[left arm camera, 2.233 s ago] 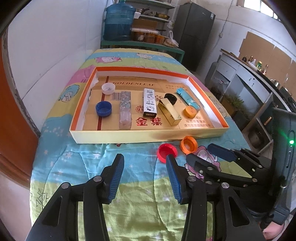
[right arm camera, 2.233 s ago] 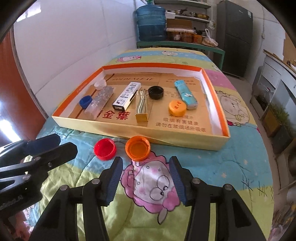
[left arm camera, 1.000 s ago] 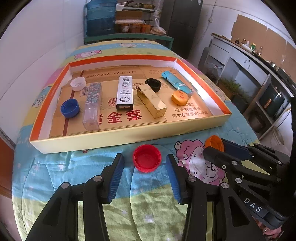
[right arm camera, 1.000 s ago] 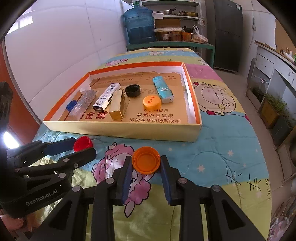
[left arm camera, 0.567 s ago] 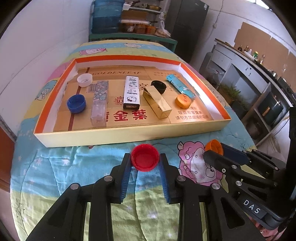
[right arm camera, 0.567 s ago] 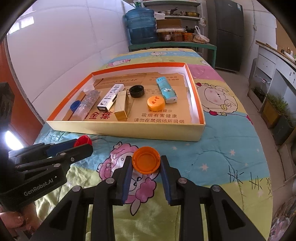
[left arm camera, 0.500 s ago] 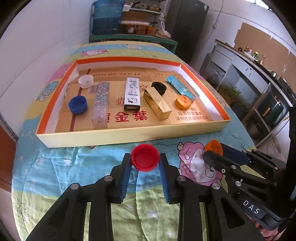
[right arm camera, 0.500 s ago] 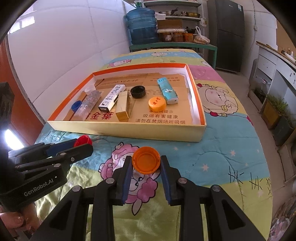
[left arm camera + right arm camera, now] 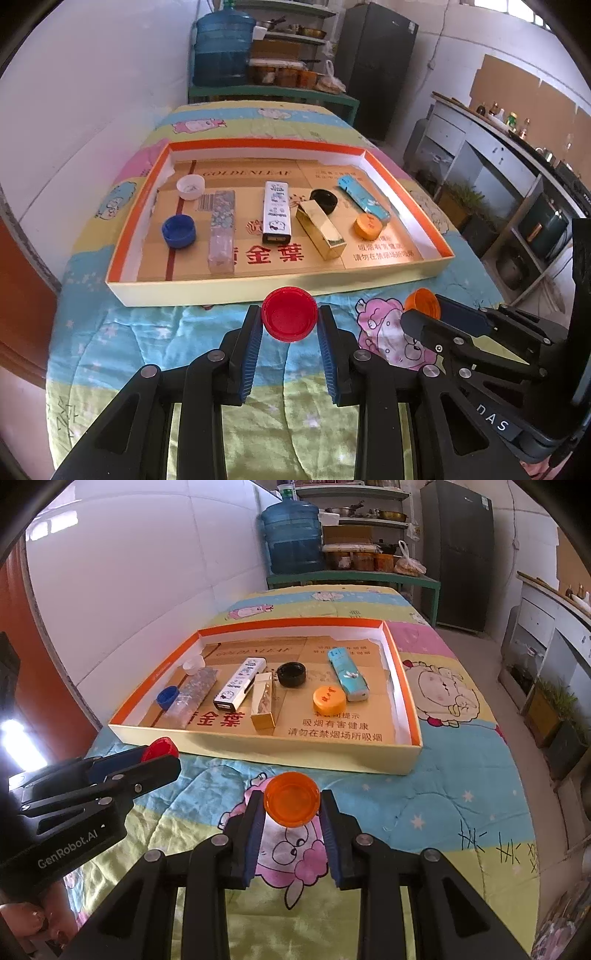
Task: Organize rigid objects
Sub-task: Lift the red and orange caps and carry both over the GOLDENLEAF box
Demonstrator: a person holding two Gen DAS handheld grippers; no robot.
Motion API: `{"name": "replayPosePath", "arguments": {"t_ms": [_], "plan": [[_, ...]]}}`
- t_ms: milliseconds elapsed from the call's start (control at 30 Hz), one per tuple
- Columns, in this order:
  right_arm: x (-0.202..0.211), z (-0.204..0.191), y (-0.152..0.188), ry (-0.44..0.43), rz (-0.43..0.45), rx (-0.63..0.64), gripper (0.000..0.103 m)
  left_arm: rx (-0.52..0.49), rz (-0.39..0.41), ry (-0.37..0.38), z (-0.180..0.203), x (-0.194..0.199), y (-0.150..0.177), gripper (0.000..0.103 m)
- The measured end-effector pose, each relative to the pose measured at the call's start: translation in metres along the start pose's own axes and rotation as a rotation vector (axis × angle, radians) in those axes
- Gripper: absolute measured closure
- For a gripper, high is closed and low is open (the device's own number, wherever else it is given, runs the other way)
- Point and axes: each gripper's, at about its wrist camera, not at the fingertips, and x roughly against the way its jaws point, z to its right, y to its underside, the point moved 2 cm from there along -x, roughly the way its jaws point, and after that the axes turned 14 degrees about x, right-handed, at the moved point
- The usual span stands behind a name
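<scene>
My left gripper (image 9: pixel 290 321) is shut on a red bottle cap (image 9: pixel 289 314) and holds it above the quilt, just in front of the tray's near wall. My right gripper (image 9: pixel 291 803) is shut on an orange bottle cap (image 9: pixel 292 798), also lifted in front of the tray. The shallow orange-rimmed cardboard tray (image 9: pixel 266 282) (image 9: pixel 266 749) holds a blue cap (image 9: pixel 178 231), a white cap (image 9: pixel 190 187), a black cap (image 9: pixel 324 200), an orange cap (image 9: pixel 368 225), a clear box, a white box, a gold box (image 9: pixel 321 229) and a teal box.
The tray lies on a bed with a cartoon quilt (image 9: pixel 147 350). A white wall (image 9: pixel 92 92) runs along the left. A water jug (image 9: pixel 224 54) and shelves stand behind the bed; a counter (image 9: pixel 498 155) is at the right.
Both grippers have closed on their caps and lifted them off the quilt. In the last half second both rose a little and moved slightly toward the tray.
</scene>
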Motion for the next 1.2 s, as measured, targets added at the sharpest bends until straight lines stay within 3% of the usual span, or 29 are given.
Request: {"name": "replayPosePath", "arguments": {"t_ms": [800,1200], "plan": [[0.018,-0.01,-0.032,-0.004,0.057,0.032,0.073,0.035,0.084,0.016,-0.008,0.028,-0.035,0.072],[0.014,0.009,-0.042,0.018,0.07,-0.013,0.073,0.045,0.104,0.034,-0.006,0.027,-0.053,0.072]]}}
